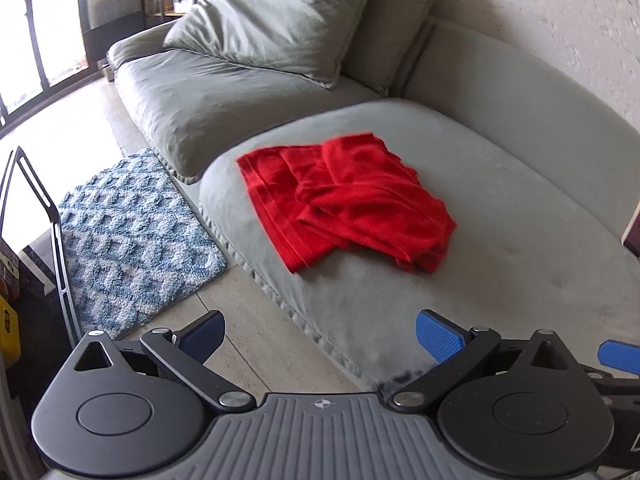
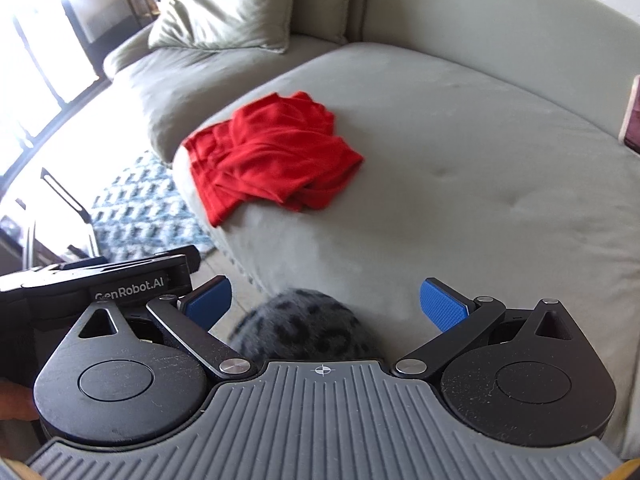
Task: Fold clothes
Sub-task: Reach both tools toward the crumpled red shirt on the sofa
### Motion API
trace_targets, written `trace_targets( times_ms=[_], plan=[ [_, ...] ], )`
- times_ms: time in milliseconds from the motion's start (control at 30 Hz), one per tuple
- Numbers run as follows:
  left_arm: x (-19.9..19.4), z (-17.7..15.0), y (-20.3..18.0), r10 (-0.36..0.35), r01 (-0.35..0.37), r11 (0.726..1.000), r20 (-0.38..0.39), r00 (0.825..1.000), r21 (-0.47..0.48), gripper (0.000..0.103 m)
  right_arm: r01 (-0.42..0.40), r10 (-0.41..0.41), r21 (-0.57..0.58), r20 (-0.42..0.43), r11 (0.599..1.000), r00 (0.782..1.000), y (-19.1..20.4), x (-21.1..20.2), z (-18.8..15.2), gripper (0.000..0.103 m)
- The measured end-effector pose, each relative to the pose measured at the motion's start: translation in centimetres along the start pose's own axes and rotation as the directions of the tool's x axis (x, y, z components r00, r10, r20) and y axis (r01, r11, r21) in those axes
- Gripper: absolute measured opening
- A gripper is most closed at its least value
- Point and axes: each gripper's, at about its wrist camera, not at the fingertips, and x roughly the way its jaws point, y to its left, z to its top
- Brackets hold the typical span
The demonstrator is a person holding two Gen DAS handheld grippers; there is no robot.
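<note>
Red knit cloth, a crumpled garment (image 1: 344, 200), lay bunched on the rounded grey-green velvet sofa seat (image 1: 500, 280), toward that seat's left front corner, with one flatter panel reaching close to the piped edge. I had both claws held back from it, well apart from the fabric. My left claw (image 1: 326, 334) stood spread wide with nothing between its blue ribbed pads (image 1: 438, 334), and my right claw (image 2: 326, 304) was likewise wide open and empty.

I judged the main risk to be a bad first pinch: the heap was layered and twisted, so closing on a top ridge could have caught several layers at once and lifted a knot rather than a single hem. A drag toward the left could also have pulled the garment over the seat's edge onto the pale tiled floor (image 1: 248, 344) or the blue-and-white woven rug (image 1: 132, 240). A grey spotted fuzzy object (image 2: 300, 328) sat just below my right claw; I could not tell what it was, but it might have snagged a low approach.

Open room lay to the right and rear of the garment, a broad bare stretch of cushion suited to spreading. The large grey pillow (image 1: 276, 20) sat well clear on the neighbouring seat.
</note>
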Motion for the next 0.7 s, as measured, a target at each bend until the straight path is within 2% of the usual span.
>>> trace_targets(
  times_ms=[133,233,300,367,433,500,567,633,700],
  plan=[
    [1.9,1.2,2.1,0.075,-0.075,0.997,0.035,0.997,-0.005,0.102,0.008,-0.005,-0.045,0.068,0.999,0.998,1.1,2.3,1.6,0.103],
    [3.8,2.1,3.7,0.134,-0.134,0.991,0.029,0.991,-0.02,0.102,0.016,-0.002,-0.098,0.142,0.995,0.99,1.9,4.5,3.1,0.103],
    [5.1,2.5,4.5,0.174,-0.173,0.984,0.01,0.985,-0.038,0.102,0.012,0.009,-0.132,0.159,0.991,0.987,2.5,6.0,4.1,0.103],
    [6.4,2.9,5.2,0.203,-0.204,0.977,-0.022,0.979,-0.061,0.102,0.013,0.021,-0.205,0.162,0.979,0.987,3.5,7.5,5.1,0.103],
    [7.4,3.2,5.4,0.211,-0.212,0.975,-0.024,0.977,-0.065,0.101,0.05,0.002,-0.288,0.18,0.956,0.984,4.7,9.0,5.9,0.102],
    [8.3,3.5,5.5,0.216,-0.217,0.974,-0.022,0.976,-0.066,0.101,0.064,-0.004,-0.354,0.168,0.933,0.986,5.6,10.9,6.8,0.096],
    [9.2,4.0,5.4,0.216,-0.217,0.974,-0.021,0.976,-0.062,0.1,0.035,0.011,-0.37,0.121,0.929,0.993,5.9,13.1,7.8,0.083],
    [9.9,4.3,5.4,0.196,-0.198,0.978,-0.03,0.98,-0.066,0.1,0.008,0.021,-0.365,0.075,0.931,0.997,6.0,15.1,8.6,0.078],
    [10.5,4.4,5.4,0.177,-0.18,0.981,-0.042,0.983,-0.077,0.1,-0.016,0.043,-0.39,0.061,0.921,0.997,6.5,16.7,8.9,0.078]
  ],
)
